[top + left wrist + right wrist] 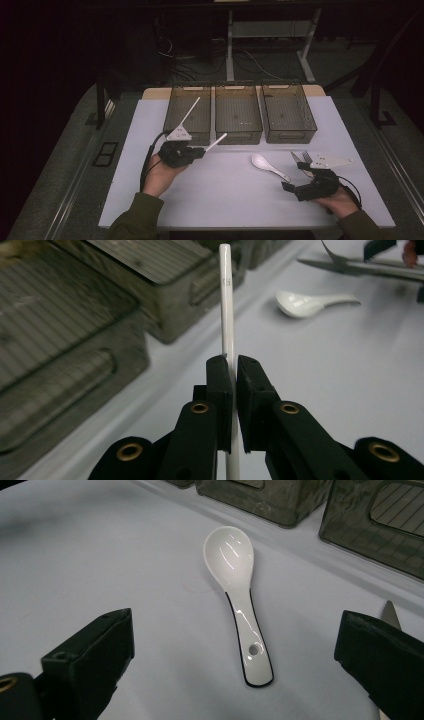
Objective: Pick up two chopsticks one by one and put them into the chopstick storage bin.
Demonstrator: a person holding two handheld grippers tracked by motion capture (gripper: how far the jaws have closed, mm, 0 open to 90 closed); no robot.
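My left gripper [202, 149] [234, 365] is shut on a thin white stick [227, 310] [216, 141], held above the table in front of the left bin [172, 107]. The stick points up and right toward the middle bin [238, 137]. A white ceramic spoon [267, 165] [235, 575] [305, 303] lies on the white table, bowl to the left. My right gripper [295, 178] [235, 622] stands open just right of the spoon, its jaws wide apart on either side of the handle without touching it.
Three dark mesh bins stand in a row at the back, the right bin [312, 117] nearest my right hand. A second white stick [191, 111] slants over the left bin. Metal cutlery [300, 157] [350, 262] lies beside the right gripper.
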